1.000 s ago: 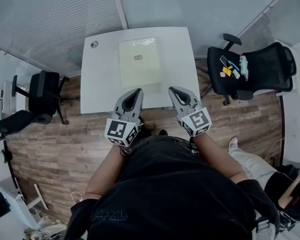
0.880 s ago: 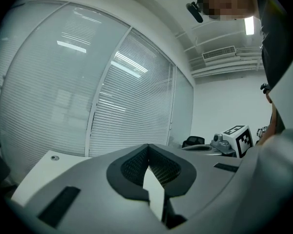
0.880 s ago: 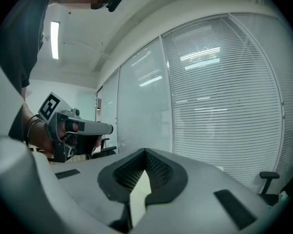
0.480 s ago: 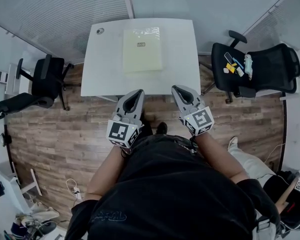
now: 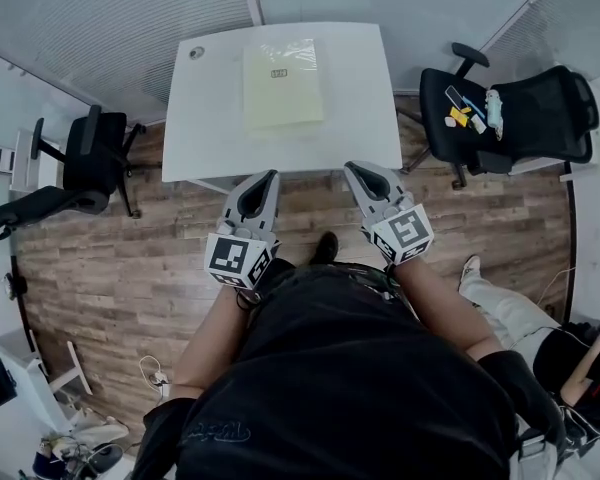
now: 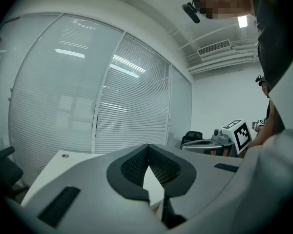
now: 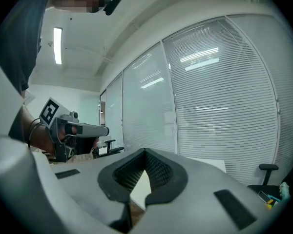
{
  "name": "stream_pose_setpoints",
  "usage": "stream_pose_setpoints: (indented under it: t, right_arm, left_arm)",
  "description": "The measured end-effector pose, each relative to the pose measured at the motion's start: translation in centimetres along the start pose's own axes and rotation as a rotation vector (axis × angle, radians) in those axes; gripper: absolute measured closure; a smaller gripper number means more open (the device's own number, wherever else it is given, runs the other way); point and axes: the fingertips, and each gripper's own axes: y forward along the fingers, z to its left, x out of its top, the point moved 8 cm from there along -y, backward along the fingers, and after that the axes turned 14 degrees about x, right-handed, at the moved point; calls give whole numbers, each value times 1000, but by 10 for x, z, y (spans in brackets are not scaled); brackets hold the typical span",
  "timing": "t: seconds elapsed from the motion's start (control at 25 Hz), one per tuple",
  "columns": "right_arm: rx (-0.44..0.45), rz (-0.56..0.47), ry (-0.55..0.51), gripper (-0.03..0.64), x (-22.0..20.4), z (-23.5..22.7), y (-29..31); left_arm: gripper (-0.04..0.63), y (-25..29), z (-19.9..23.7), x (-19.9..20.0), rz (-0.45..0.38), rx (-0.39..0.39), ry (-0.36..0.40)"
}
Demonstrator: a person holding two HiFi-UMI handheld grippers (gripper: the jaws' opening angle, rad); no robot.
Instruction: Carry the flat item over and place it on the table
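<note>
Far left: a black office chair [image 5: 85,163] stands on the wood floor, well apart from the table.

Left gripper [image 5: 268,178]: jaws closed tip to tip and nothing between them. It points roughly level toward the table, short of the near edge. The left gripper view confirms it, with the tips meeting [image 6: 147,145] and no object pinched.

Centre: white table [image 5: 215,118]. The flat item [image 5: 283,81], a pale yellow sheet-like rectangle, lies flat on the top, toward the far side and a little right of the middle. No gripper touches it. Its long axis runs from the near edge to the far edge, almost square to the table. A small dark label sits toward its far end, so I read that end as the top.

Right gripper [image 5: 355,168]: also closed on nothing, tips together [image 7: 145,151]. It is level with the left one and near the table's front edge.

Far right: a second black chair [image 5: 510,118] with small coloured objects [image 5: 465,108] on its seat.

Judgement: the placing step looks done, as the item rests on the table and both grippers are free. Any correction would call for moving up to the table and opening the jaws first. Otherwise nothing more seems needed.
</note>
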Motion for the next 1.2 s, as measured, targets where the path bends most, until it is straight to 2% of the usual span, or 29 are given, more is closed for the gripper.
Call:
stream_pose_setpoints:
  t: [0.44, 0.92, 1.2]
  right_arm:
    - [-23, 27, -39, 595, 5, 48, 12]
    - [-66, 18, -29, 595, 7, 124, 30]
    - [-60, 15, -35, 595, 10, 169, 31]
  left_arm:
    - [583, -37, 28, 4, -2, -57, 18]
    - [583, -110, 73, 0, -12, -101, 19]
    - [583, -150, 89, -6, -16, -132, 10]
